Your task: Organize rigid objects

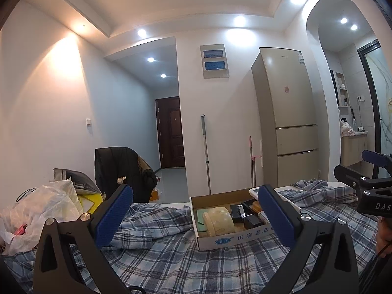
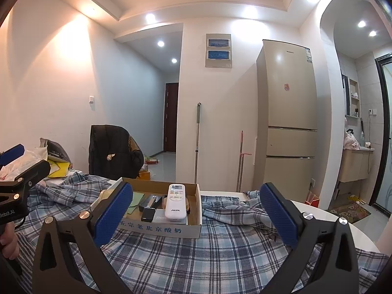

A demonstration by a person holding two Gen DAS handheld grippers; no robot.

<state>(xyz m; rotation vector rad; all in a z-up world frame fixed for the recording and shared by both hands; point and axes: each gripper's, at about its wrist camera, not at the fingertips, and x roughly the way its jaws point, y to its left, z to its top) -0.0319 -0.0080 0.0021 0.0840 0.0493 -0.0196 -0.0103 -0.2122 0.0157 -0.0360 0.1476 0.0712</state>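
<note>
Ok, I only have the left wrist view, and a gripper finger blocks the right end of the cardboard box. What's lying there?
Observer: A white plastic remote control marked AUX lies there, resting on other items in the open cardboard box.
Operator: Is the right gripper holding anything?
Observer: No, the right gripper is open, with nothing between its fingers.

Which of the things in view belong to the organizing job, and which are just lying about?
Job:
cardboard box
white remote
black stapler
cream tape roll

Lying about:
plaid cloth
plastic bags
black jacket
mop
fridge
</note>
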